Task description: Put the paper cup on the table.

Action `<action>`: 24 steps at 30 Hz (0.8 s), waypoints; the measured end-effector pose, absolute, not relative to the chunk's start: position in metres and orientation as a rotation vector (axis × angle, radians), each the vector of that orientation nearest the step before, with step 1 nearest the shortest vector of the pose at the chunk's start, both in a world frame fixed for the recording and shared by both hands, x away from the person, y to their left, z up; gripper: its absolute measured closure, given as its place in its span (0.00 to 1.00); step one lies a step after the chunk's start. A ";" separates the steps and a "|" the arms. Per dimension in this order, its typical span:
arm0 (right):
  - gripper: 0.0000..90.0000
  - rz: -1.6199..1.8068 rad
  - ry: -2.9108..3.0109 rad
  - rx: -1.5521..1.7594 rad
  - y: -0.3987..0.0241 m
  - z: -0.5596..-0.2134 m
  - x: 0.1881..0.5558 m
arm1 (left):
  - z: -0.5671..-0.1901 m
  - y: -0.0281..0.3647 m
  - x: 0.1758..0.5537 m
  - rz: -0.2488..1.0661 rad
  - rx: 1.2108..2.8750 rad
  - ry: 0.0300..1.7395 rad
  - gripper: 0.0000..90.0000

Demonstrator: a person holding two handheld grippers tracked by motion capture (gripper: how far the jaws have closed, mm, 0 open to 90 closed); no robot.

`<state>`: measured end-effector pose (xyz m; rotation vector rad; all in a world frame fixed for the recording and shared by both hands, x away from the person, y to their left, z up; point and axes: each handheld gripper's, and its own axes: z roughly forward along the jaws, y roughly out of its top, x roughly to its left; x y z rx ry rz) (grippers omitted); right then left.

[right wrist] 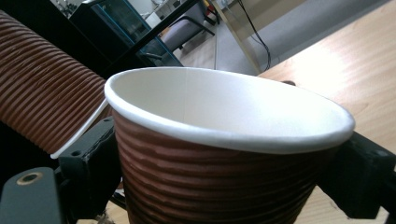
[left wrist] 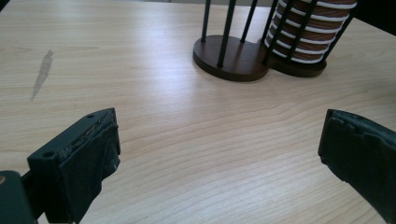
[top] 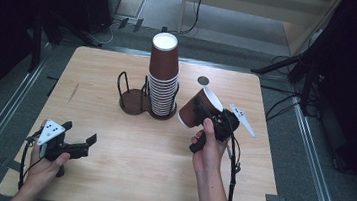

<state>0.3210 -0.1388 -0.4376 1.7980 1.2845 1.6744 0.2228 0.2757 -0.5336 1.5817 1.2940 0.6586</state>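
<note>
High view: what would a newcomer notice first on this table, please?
First, the tall stack of brown cups, upside down in one side of the double cup holder at the middle of the table. Next, the right gripper, to the stack's right, clamps one tilted brown cup.

On the tabletop [top: 112,139], the cup stack [top: 163,76] stands in the cup holder [top: 136,98], in its right ring; the single paper cup [top: 200,108] is right of the holder, the left claw [top: 78,137] before it.
</note>
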 end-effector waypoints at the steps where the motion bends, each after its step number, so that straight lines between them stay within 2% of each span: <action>1: 0.12 1.664 1.295 1.787 -0.138 -0.437 0.321 | -0.534 0.279 0.222 0.659 1.576 1.301 0.00; 24: 0.12 1.559 1.318 1.399 -0.131 -0.449 0.332 | -0.546 0.289 0.226 0.721 1.565 1.346 0.00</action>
